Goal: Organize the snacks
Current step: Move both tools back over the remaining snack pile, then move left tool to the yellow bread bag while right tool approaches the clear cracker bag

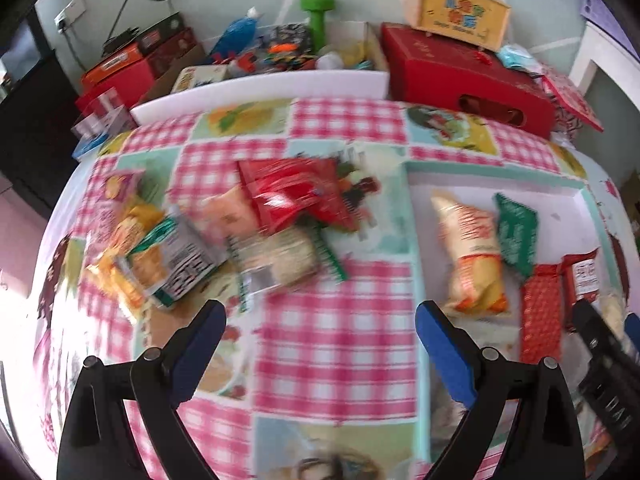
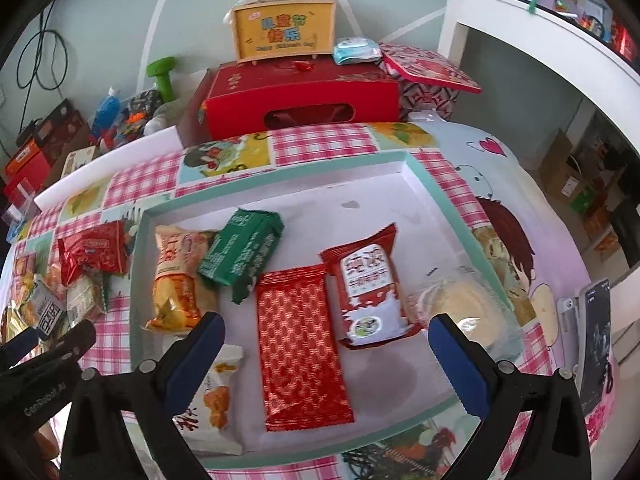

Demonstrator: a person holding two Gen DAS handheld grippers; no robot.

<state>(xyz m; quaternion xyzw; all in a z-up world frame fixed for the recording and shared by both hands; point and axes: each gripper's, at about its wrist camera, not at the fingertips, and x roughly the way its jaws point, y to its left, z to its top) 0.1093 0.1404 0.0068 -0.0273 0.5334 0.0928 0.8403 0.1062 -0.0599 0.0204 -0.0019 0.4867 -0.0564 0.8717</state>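
With your left claw (image 1: 320, 332) spread and empty, reach ahead-left to the red packet (image 1: 296, 192) atop the pile, pinch one edge, then carry it right into the tray (image 1: 496, 170).

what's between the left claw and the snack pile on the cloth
Nothing visible. The left claw is open and empty, and only bare checked tablecloth lies between it and the snack pile ahead to its left. The tray sits off to the right.
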